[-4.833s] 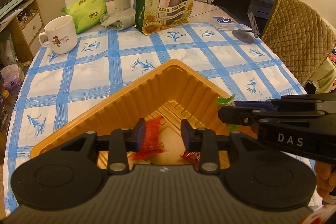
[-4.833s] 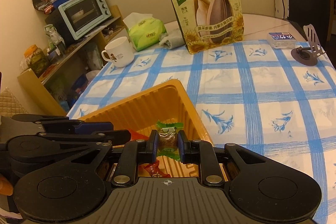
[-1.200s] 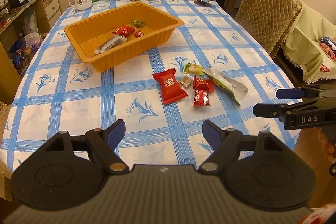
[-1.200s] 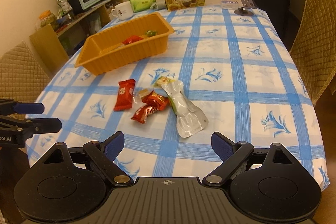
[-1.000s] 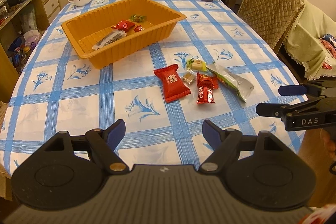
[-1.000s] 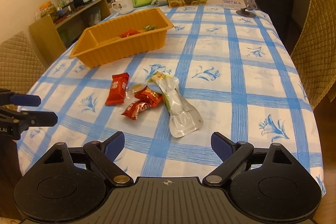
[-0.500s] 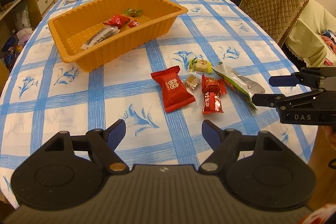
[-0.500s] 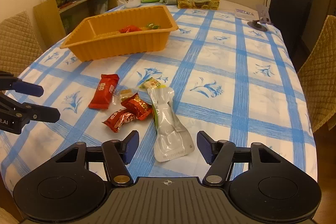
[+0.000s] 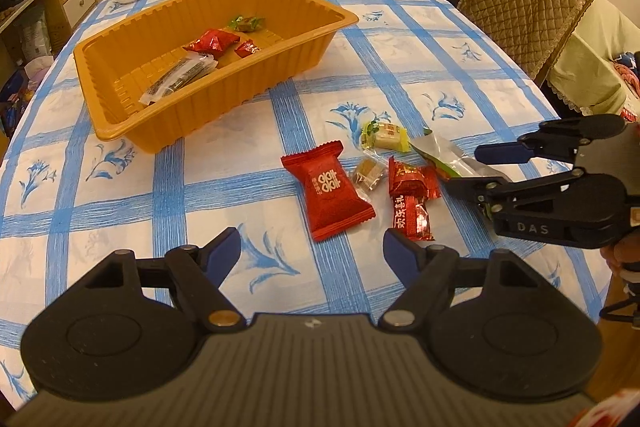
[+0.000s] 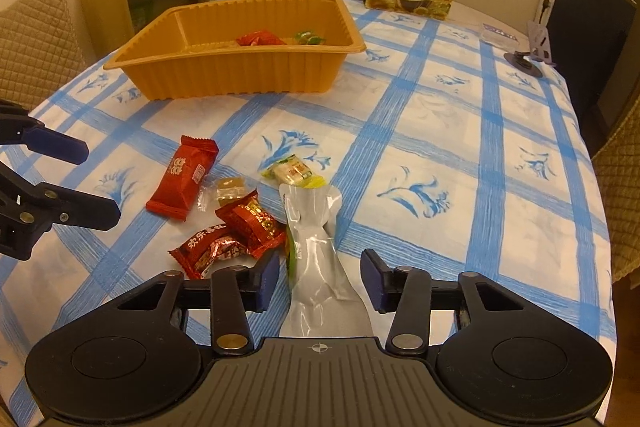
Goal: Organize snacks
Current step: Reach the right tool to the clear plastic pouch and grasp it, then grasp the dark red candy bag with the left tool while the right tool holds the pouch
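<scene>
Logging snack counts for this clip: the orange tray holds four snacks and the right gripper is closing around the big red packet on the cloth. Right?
Not quite. The right gripper has just been closing around the silver pouch, not the big red packet, which lies apart to the left in the right wrist view. Its pads are not yet touching. The orange tray does hold four snacks.

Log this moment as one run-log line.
left gripper: open, empty | right gripper: closing around silver foil pouch, not gripped | orange plastic tray: four snacks

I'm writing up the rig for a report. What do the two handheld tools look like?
Both tools are matte black plastic: a ribbed body, two round discs and hinged link arms with metal pivots. The left tool and right tool carry blue fingertip pads. The right tool's side reads "DAS" in pale letters.
</scene>
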Demonstrator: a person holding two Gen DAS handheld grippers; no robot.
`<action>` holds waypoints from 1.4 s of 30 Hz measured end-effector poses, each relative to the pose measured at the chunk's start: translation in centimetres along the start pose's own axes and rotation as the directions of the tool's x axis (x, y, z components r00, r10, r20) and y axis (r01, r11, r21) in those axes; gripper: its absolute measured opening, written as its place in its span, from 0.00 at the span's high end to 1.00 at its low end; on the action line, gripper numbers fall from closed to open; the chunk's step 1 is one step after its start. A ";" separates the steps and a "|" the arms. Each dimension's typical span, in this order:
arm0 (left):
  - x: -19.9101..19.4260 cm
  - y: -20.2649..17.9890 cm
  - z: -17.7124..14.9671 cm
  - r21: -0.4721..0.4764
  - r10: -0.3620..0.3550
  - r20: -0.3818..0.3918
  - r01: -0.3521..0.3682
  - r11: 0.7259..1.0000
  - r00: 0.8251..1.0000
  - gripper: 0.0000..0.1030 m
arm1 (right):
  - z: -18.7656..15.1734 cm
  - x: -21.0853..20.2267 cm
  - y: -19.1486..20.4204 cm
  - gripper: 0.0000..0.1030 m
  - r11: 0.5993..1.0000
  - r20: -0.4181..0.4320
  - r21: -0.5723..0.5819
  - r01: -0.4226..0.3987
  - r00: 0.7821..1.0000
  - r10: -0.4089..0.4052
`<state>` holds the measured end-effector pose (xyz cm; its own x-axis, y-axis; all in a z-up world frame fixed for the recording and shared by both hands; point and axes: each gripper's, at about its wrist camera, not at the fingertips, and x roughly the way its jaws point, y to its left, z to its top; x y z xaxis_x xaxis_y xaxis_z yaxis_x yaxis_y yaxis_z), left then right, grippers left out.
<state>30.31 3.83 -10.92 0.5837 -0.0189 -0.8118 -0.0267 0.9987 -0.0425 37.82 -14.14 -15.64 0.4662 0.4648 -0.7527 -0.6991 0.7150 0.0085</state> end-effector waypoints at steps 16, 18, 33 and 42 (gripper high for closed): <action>0.9 -2.5 0.7 0.050 -0.059 -0.003 0.059 0.997 0.998 0.37 | -0.6 -1.2 -1.0 0.71 0.999 0.020 0.030 0.015 1.000 -0.015; 1.2 -3.2 0.8 0.068 -0.080 -0.008 0.080 0.994 0.997 0.41 | -0.8 -2.1 -1.6 0.71 0.998 0.028 0.063 0.016 0.999 -0.017; 4.7 -6.4 2.1 0.122 -0.110 -0.051 0.116 0.986 0.993 0.65 | -4.2 -7.3 -4.9 0.71 0.971 0.038 0.229 0.072 0.996 -0.083; 5.8 -6.3 1.7 0.113 -0.093 -0.083 0.102 0.988 0.992 0.77 | -5.1 -8.5 -5.1 0.71 0.965 0.042 0.250 0.079 0.995 -0.092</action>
<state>35.31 -2.50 -14.38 0.5146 -0.1150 -0.8497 0.1244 0.9905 -0.0587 34.60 -24.40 -12.62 0.5512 0.4186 -0.7218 -0.5026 0.8571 0.1132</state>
